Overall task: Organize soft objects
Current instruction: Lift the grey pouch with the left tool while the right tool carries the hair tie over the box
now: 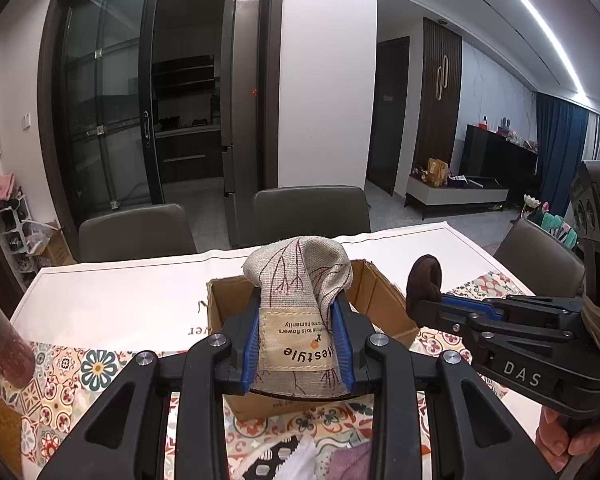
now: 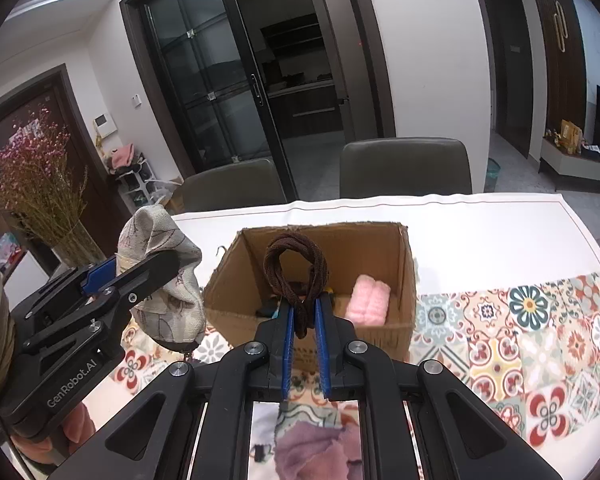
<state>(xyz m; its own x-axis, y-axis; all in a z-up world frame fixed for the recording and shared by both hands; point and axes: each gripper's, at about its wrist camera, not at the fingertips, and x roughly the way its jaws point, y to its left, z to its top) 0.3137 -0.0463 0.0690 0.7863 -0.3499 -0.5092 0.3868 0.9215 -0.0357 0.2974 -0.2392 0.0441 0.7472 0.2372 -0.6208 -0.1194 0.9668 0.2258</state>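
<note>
Left gripper (image 1: 298, 344) clamped on beige pouch (image 1: 300, 280), pinched between its fingers above box (image 2: 380, 248); right gripper (image 2: 303, 320) closed on brown hair tie (image 2: 296, 268), looped past fingertips over box; pink cloth (image 2: 370, 304) inside; tabletop (image 2: 500, 232) beneath.

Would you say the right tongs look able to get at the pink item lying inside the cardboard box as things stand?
Probably not yet. The right tongs are shut on the brown cord, so they have no free grip. The path itself looks open: the cardboard box is open-topped just ahead, and the pink item lies uncovered inside.
</note>
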